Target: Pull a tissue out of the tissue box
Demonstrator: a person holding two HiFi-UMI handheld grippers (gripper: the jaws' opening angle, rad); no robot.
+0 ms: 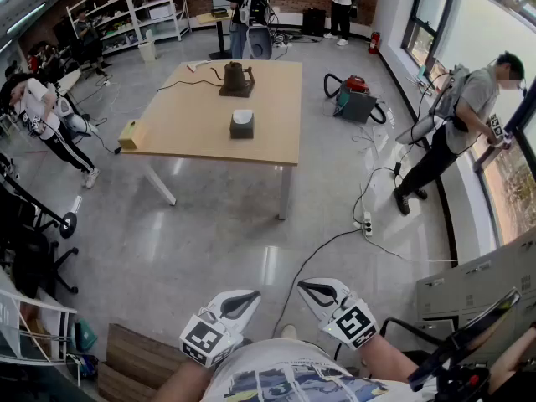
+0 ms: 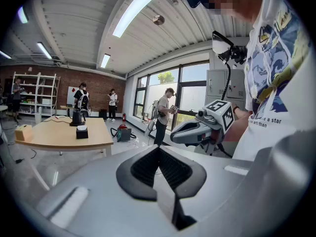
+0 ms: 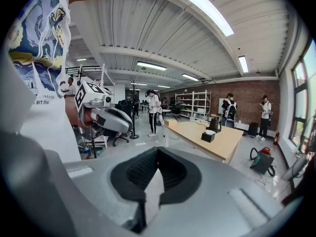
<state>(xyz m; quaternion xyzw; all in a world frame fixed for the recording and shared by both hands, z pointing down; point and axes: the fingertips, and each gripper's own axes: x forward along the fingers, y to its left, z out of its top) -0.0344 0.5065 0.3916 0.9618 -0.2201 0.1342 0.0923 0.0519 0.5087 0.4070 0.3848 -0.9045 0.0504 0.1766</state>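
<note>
1. Head view: the tissue box [image 1: 242, 126] stands near the middle of the counter [image 1: 184, 111], with a white tissue [image 1: 242, 116] showing at its top. It is well apart from both tools, across a wide stretch of bare floor [image 1: 209, 241]. The left tongs [image 1: 243, 298] and the right tongs [image 1: 311, 291] are held low, close to the person's body, with their tips angled towards each other. The box lies straight ahead and falls almost in line with the left tongs, so that hand looks slightly better placed. Neither can reach it without a walk forward first.

2. Left gripper view: the jaws are pressed together at the tip with nothing between them. The box is a small dark block far off to the left of where these tongs point, so they need to swing left to face it.

3. Right gripper view: the jaws are likewise together and empty. The box sits far away, to the right of their line, and is too small here to tell which way its long side runs.
</note>
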